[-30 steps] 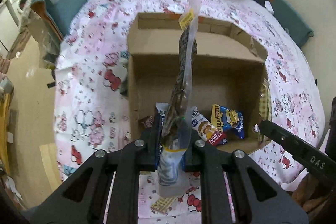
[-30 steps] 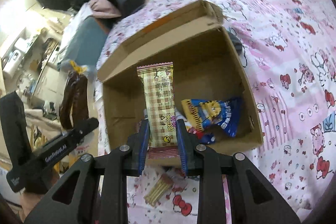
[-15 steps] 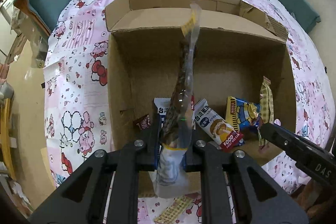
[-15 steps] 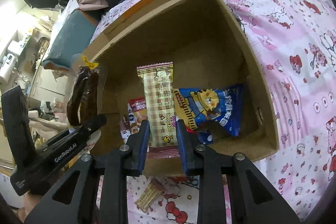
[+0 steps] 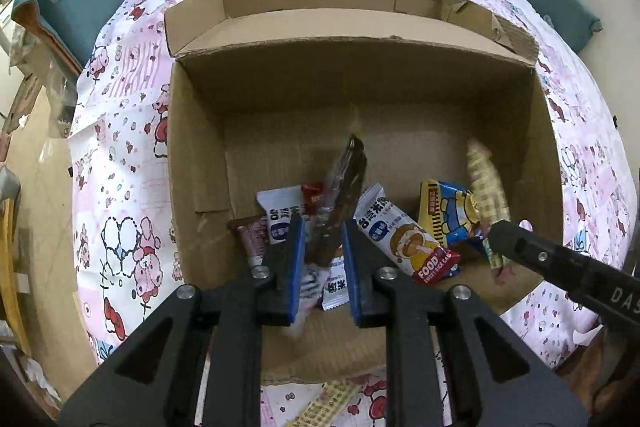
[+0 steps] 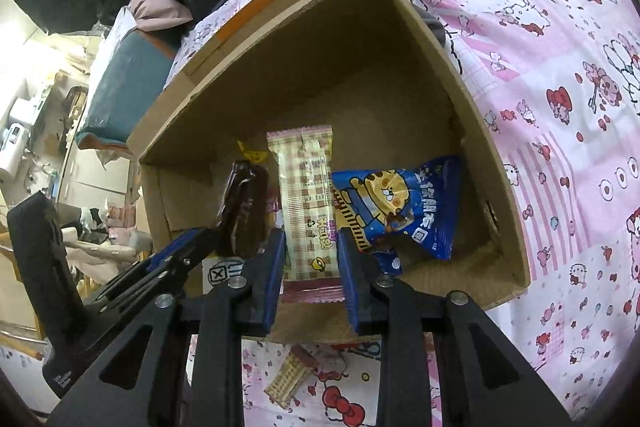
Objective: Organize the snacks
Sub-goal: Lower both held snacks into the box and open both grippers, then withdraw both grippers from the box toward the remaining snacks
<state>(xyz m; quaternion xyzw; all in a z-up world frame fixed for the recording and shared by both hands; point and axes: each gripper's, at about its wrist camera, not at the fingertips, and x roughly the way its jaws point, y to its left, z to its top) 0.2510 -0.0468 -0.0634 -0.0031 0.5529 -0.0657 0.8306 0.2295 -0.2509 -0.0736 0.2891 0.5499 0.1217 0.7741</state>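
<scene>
Pink cartoon-print bedsheet (image 5: 120, 187) lies under everything, and on it stands the open brown cardboard box (image 5: 360, 87), its flaps folded outward. Both of my claws reach down over its near wall.

My left claw (image 5: 322, 259) has its jaws opening: the long clear packet of dark brown snack (image 5: 344, 179) stands between the blue pads, tilted and blurred, and the pads no longer seem to press on it. Its lower end is down among the packets on the box floor.

My right claw (image 6: 312, 279) pinches the lower end of the tan checked wafer packet with pink ends (image 6: 306, 195), held upright inside the box, just beside the dark brown snack.

On the box floor lie a blue packet with a cartoon tiger (image 6: 396, 203), touching the checked one on its right, and a white rice-cake packet with a red end (image 5: 396, 231), just right of my left claw.

Outside the box, on the sheet near its front wall, lies a small checked wafer stick (image 6: 288, 383)
</scene>
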